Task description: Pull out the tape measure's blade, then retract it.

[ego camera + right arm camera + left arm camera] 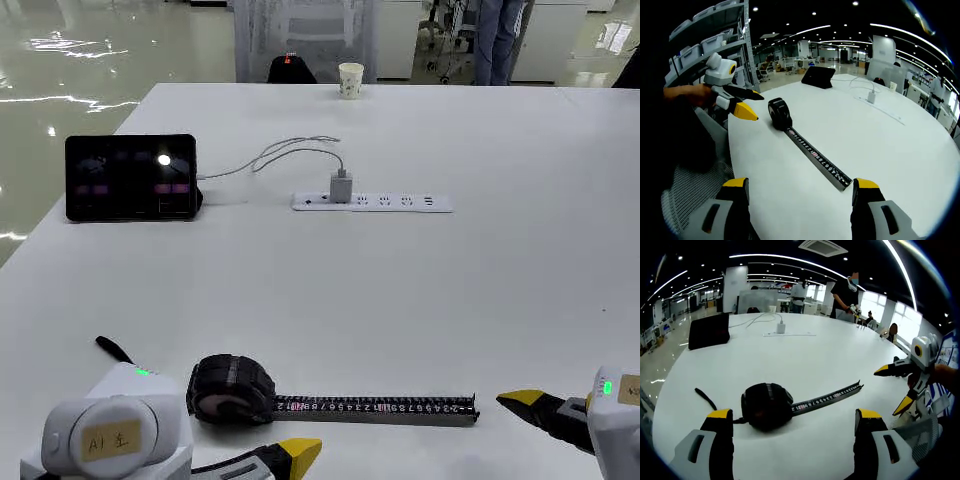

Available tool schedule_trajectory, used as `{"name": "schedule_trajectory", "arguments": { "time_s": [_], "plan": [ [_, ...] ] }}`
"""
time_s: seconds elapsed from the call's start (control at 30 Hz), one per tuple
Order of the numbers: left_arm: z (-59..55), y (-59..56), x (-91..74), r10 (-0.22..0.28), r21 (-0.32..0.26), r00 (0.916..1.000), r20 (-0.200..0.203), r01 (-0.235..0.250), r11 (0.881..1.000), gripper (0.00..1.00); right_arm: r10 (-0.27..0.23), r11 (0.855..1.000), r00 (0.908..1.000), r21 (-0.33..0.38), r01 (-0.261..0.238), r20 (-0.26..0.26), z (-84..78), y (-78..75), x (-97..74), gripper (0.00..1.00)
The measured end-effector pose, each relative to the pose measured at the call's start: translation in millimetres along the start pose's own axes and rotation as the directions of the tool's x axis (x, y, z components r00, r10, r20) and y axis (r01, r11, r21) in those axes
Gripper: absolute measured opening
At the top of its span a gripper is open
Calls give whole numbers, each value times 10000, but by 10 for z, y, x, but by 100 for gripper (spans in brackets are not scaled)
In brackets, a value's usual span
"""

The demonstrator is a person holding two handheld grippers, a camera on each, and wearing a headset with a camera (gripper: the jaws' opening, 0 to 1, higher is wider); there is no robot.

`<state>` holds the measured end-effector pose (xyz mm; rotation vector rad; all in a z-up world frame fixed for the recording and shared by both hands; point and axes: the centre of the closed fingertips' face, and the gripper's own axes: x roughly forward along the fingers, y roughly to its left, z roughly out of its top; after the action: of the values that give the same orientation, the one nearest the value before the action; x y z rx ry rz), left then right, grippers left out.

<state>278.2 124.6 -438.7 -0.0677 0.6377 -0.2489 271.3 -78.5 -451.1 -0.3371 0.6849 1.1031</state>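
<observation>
The black tape measure (230, 388) lies on the white table (400, 290) near its front edge. Its blade (380, 406) is pulled out flat to the right. My left gripper (285, 455) is just in front of the case, open and holding nothing. In the left gripper view the case (766, 405) sits between and just beyond my open left gripper (793, 416). The right gripper (530, 405) hovers open just right of the blade's end. In the right gripper view the blade's end hook (842, 181) lies between the fingers of the open right gripper (800, 183), untouched.
A dark tablet (130, 177) stands at the back left, cabled to a charger (341, 186) in a white power strip (372, 202). A paper cup (351, 80) is at the far edge. A person (497, 40) stands beyond the table.
</observation>
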Motion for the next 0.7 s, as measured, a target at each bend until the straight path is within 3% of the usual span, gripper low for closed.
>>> {"name": "schedule_trajectory", "arguments": {
  "time_s": [0.5, 0.7],
  "plan": [
    [-34, 114, 166, 370, -287, 9992, -121, -374, 9989, 99, 395, 9964, 9970, -729, -443, -658, -79, -223, 109, 77],
    [-57, 160, 204, 526, -431, 9985, -181, -533, 9976, 99, 367, 9886, 9949, -1421, -498, -939, -117, -339, 130, 68]
  ]
}}
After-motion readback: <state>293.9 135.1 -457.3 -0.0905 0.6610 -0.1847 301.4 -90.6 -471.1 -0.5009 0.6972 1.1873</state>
